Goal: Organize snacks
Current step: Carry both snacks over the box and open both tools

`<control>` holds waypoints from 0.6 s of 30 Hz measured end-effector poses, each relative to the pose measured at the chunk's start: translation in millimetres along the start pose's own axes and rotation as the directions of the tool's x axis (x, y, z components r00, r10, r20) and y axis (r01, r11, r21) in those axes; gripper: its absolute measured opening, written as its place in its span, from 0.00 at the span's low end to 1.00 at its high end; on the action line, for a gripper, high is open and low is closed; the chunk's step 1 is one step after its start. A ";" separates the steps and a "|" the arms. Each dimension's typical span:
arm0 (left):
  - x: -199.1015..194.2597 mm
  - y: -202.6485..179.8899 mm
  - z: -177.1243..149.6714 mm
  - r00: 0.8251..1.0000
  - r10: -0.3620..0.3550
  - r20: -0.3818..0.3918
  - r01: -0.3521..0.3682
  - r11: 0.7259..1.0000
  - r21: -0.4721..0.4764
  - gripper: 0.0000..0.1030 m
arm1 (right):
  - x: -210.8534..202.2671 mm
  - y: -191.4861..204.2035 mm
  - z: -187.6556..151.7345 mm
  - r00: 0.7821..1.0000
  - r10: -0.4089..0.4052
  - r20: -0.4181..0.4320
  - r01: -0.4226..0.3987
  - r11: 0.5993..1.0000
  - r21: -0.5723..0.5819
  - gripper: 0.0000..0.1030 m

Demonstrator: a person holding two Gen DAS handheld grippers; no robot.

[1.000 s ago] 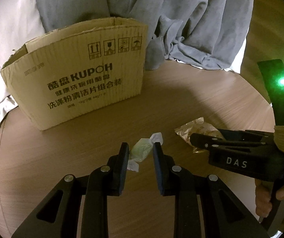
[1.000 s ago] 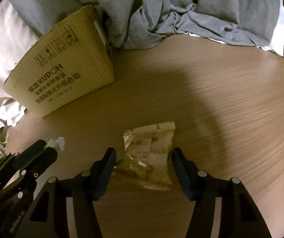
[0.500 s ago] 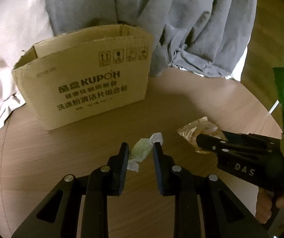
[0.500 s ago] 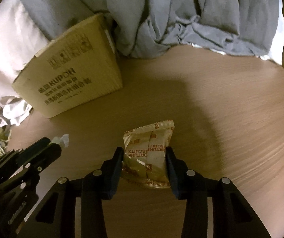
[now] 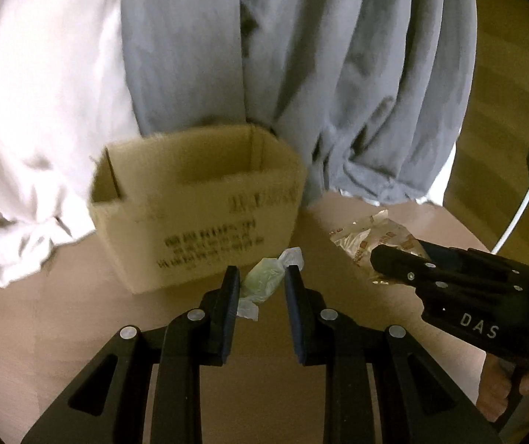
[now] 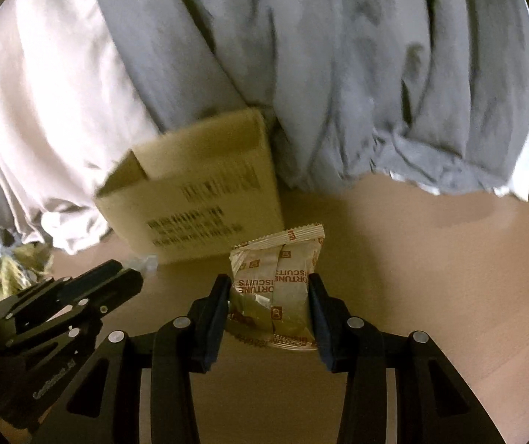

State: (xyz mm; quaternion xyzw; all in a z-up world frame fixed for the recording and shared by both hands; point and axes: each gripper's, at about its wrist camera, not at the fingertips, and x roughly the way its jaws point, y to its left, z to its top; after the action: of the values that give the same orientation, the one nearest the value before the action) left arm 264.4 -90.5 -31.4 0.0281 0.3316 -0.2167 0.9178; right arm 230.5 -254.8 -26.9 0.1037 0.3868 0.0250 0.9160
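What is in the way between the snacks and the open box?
Nothing visible is. The green candy in the left hand-held gripper and the biscuit packet in the right hand-held gripper face the cardboard box, whose top is open.

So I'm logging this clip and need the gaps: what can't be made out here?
- Cardboard box floor: both views, near wall hides it.
- Box print: both views, motion blur.
- Green candy in left claw: right view, claw covers it.
- Biscuit packet lower end: right claw fingers cover it.
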 end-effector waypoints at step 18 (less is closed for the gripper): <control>-52.0 30.2 69.2 0.973 0.079 0.217 -0.084 0.996 0.012 0.25 | -30.6 55.3 69.9 0.975 0.099 0.198 -0.072 0.988 -0.140 0.41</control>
State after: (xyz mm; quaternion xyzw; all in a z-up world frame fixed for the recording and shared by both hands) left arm 282.6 -57.0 52.0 0.0275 0.2262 -0.1841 0.9561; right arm 260.9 -216.6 53.7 0.0618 0.2834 0.0793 0.9537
